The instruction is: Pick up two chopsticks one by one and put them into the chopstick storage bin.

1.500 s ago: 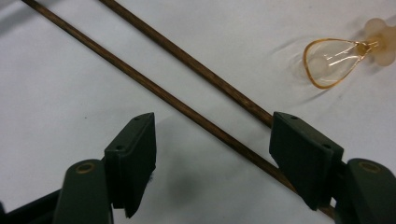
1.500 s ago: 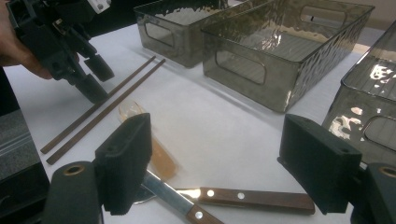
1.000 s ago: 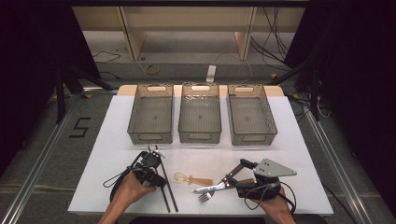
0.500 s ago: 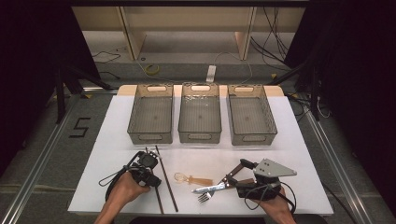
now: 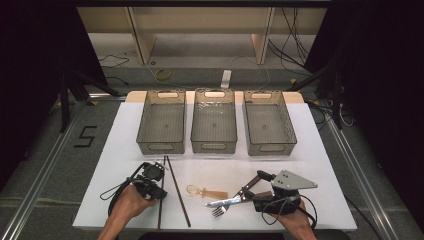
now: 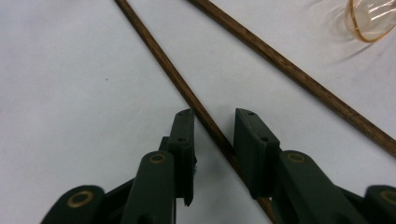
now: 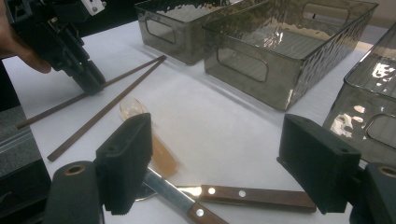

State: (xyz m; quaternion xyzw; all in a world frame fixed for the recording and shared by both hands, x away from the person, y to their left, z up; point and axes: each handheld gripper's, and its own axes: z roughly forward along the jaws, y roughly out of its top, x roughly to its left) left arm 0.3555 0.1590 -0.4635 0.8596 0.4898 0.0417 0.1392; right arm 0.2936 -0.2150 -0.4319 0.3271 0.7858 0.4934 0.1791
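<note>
On the white table [image 5: 325, 150], the left gripper [image 5: 156, 179] points down at the near-left part of the surface, over a pair of dark wooden chopsticks. In the left gripper view its two black jaws straddle one chopstick [image 6: 187, 93], which runs on a slant between them; the jaws have just been closing, yet a narrow gap remains on each side of the stick and the pads do not press on it, so nothing is pinched. The second chopstick [image 6: 289, 70] lies apart to the right in that view, clear of the jaws. In the high view the two sticks meet near the front edge of the left bin [image 5: 161, 122] and splay apart toward the person. The right gripper [image 5: 252, 187] rests low at the near-right of the table, its jaws spread wide with nothing between the pads. Just beyond them lie a fork [image 5: 225, 204] and a knife with a riveted wooden handle [image 7: 252, 196], and a translucent amber spoon [image 5: 205, 191] lies between the two grippers. The middle bin [image 5: 214, 122] and the right bin [image 5: 269, 125] stand in a row with the left one at the far side
</note>
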